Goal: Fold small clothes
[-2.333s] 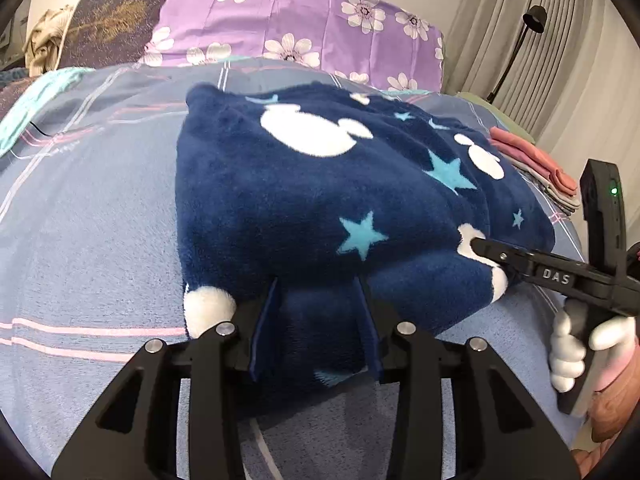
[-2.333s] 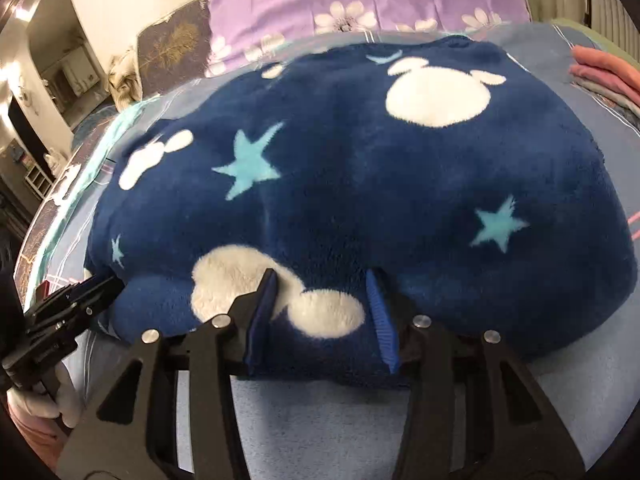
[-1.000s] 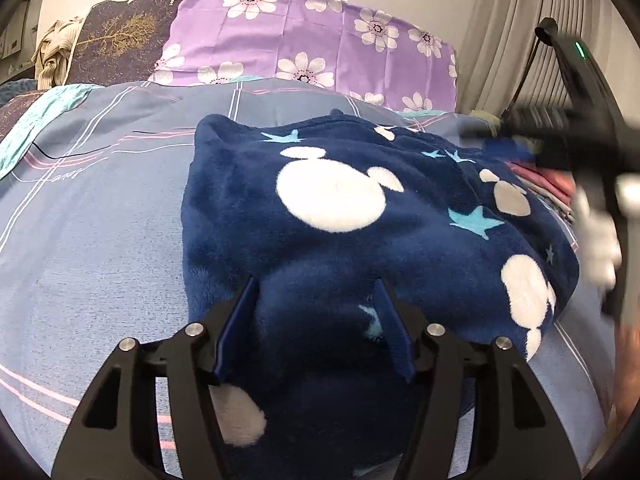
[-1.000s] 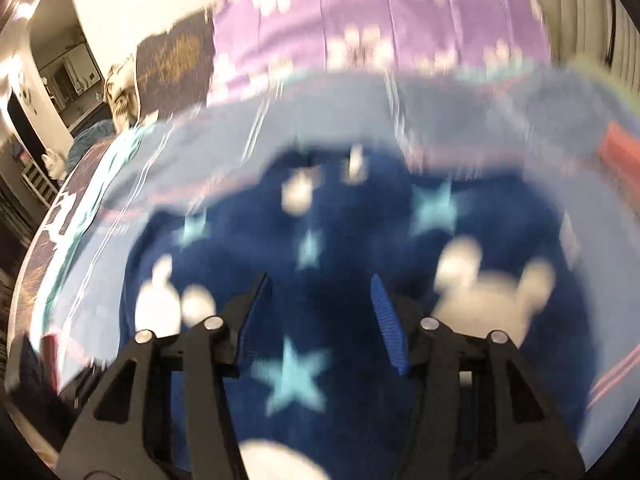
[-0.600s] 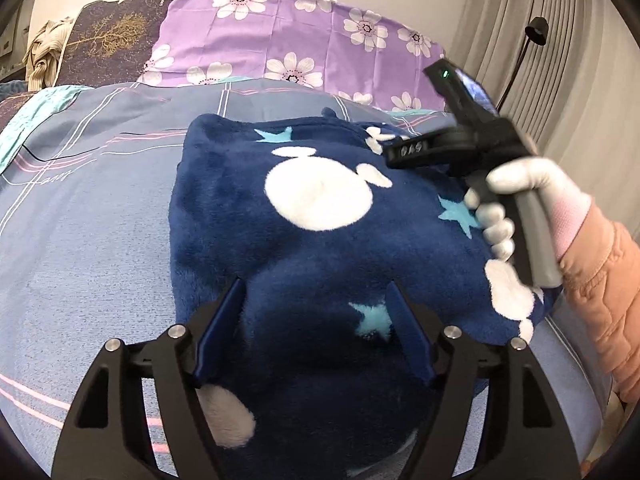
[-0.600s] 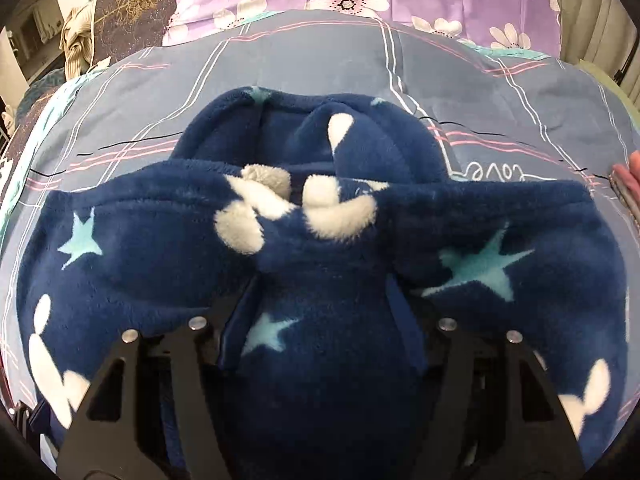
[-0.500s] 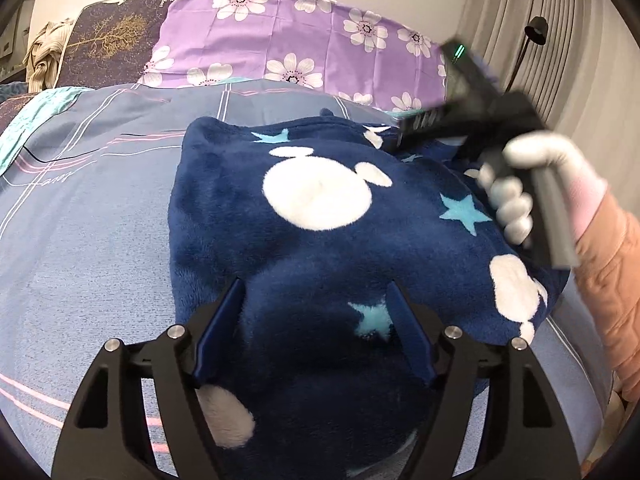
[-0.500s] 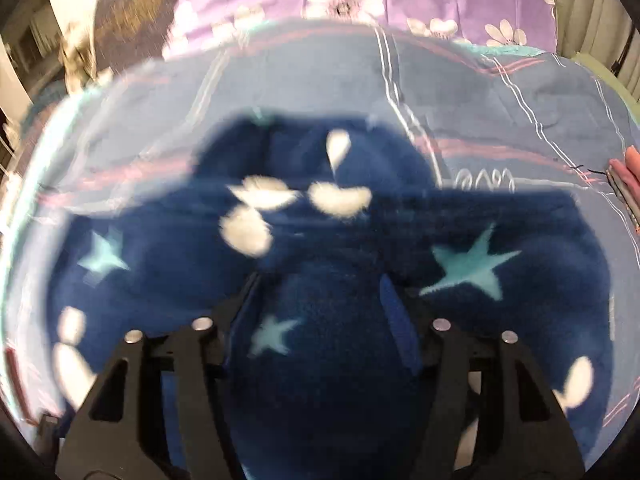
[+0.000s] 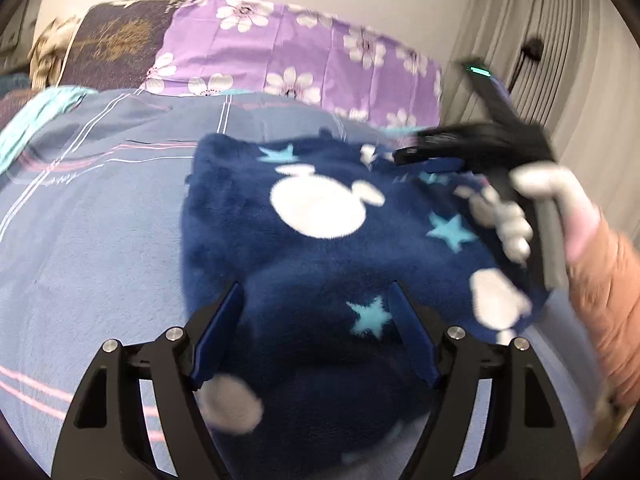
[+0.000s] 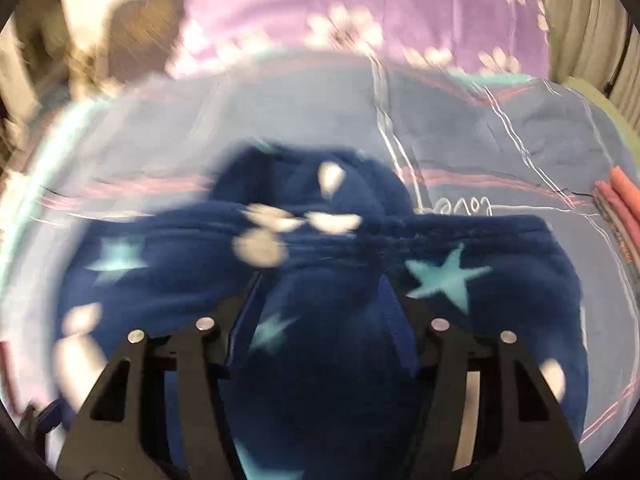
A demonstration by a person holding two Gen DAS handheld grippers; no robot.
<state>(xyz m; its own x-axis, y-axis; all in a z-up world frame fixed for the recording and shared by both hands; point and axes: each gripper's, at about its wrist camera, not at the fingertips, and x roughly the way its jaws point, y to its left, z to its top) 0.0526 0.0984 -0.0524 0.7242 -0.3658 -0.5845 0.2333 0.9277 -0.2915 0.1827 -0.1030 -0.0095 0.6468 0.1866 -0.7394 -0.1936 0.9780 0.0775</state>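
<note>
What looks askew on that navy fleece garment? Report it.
The navy fleece garment lies folded on the bed, but its far part sticks out bunched beyond the folded edge rather than tucked flush. The right gripper has a thick bunch of fleece between its fingers. Blur hides finer detail.

Bare blue bedsheet (image 9: 100,216) lies open left of the navy fleece garment (image 9: 320,248); folded pink clothes (image 10: 622,208) and purple pillow (image 9: 300,60) border its other sides
</note>
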